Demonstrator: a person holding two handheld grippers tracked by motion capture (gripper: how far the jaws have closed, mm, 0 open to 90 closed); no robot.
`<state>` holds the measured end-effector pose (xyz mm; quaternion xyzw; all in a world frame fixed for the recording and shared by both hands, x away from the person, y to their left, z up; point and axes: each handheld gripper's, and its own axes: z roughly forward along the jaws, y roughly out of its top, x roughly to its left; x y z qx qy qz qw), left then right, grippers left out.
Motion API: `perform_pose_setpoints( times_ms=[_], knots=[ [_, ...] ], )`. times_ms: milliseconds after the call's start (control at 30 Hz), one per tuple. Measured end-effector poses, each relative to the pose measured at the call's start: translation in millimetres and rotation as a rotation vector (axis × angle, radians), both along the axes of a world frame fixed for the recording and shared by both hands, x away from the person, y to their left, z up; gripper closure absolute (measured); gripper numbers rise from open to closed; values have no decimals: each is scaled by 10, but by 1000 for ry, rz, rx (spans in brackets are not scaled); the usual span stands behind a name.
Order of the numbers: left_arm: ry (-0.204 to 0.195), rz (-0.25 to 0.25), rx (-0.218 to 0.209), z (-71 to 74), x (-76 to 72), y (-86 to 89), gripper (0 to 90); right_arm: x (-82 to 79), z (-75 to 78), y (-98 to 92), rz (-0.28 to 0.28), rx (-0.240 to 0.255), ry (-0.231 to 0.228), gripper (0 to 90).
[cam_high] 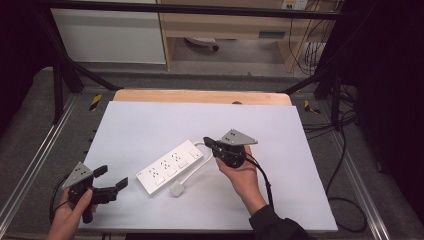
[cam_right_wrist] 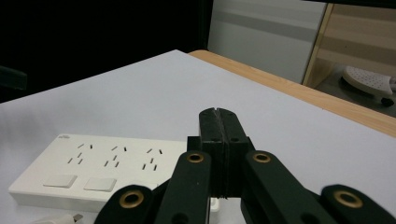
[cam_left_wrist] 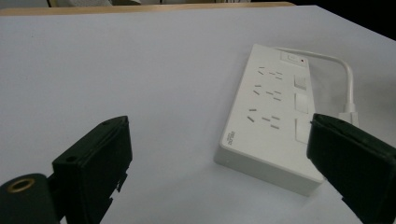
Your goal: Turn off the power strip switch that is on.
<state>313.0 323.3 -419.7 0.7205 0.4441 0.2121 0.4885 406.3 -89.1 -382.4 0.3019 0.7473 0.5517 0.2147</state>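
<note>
A white power strip lies at an angle in the middle of the white table. Its white cable loops from its right end back to a white plug lying in front of it. My right gripper is shut with nothing between its jaws, its tip just past the strip's switch end. My left gripper rests open near the table's front left corner, pointing at the strip's near end with a gap of bare table between.
A wooden strip borders the table's far edge. Metal frame rails run along both sides. Black cables lie on the floor to the right. A white cabinet and wooden shelving stand beyond the table.
</note>
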Motion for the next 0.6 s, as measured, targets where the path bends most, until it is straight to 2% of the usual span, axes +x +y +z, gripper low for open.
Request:
perform_pose_setpoints(
  times_ms=[600],
  knots=[
    [-4, 3, 3, 2, -4, 2, 66, -11, -97, 126, 26, 0, 39, 900]
  ],
)
